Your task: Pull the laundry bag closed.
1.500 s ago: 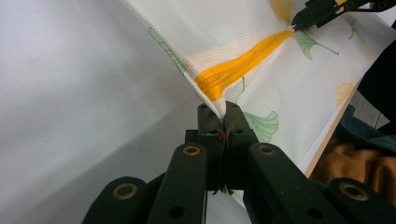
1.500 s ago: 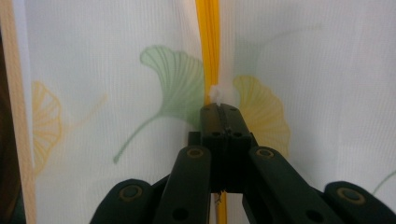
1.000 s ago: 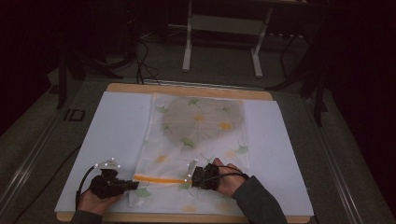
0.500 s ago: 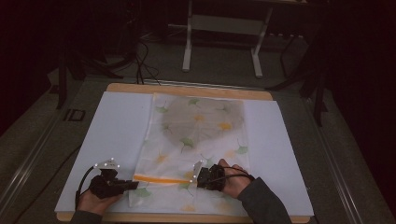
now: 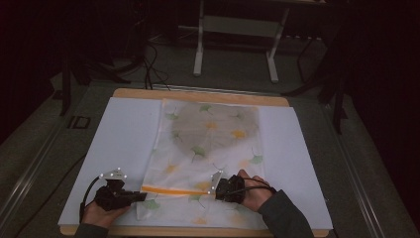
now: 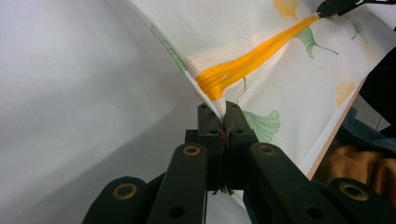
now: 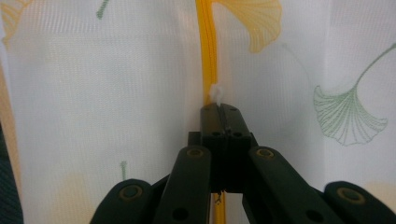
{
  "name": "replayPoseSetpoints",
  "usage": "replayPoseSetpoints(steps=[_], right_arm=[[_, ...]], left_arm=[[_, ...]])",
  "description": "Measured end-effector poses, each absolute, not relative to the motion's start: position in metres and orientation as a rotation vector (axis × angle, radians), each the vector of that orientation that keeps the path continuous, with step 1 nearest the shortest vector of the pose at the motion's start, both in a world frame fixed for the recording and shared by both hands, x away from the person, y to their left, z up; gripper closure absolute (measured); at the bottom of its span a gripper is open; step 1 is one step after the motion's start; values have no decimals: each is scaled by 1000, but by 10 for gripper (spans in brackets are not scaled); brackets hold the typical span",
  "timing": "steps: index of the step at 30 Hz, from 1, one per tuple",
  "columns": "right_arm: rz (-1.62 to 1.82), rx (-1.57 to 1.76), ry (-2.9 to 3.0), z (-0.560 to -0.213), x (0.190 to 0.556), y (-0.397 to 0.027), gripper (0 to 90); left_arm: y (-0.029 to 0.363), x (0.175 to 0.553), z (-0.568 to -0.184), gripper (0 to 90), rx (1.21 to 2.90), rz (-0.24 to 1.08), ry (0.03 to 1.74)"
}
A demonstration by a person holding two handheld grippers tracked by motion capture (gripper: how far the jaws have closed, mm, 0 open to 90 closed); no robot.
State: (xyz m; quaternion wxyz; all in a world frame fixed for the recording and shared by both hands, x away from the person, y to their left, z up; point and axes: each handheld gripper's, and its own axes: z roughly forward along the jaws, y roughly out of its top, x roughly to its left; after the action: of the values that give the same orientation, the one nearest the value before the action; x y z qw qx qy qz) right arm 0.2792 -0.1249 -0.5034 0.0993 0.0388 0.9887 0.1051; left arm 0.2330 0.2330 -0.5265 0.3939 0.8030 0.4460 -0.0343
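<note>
Mesh laundry bag (image 5: 210, 148) lies flat on the white sheet (image 5: 124, 144) over the bench, and its orange zipper (image 5: 173, 190) runs crosswise near the person's edge, long axis straight btwn the two grippers. Left gripper (image 5: 139, 196) is clamped on the bag's corner at the zipper's left end, jaws together on the fabric; right gripper (image 5: 216, 186) is pinched onto the white zipper pull (image 7: 216, 94) at the other end, so the right hand is the one to run it along that line, w/ left as anchor. Vs 1.0 s ago the right gripper has shifted a bit toward the left one along the zipper; left gripper and bag unchanged.
</note>
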Motion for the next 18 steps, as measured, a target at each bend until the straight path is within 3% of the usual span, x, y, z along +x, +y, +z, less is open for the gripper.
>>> replayPoseSetpoints(steps=[18], right_arm=[[327, 192, 2918, -504, 280, -149, 900]], left_arm=[[234, 233, -527, 887, 2034, -87, 1136]])
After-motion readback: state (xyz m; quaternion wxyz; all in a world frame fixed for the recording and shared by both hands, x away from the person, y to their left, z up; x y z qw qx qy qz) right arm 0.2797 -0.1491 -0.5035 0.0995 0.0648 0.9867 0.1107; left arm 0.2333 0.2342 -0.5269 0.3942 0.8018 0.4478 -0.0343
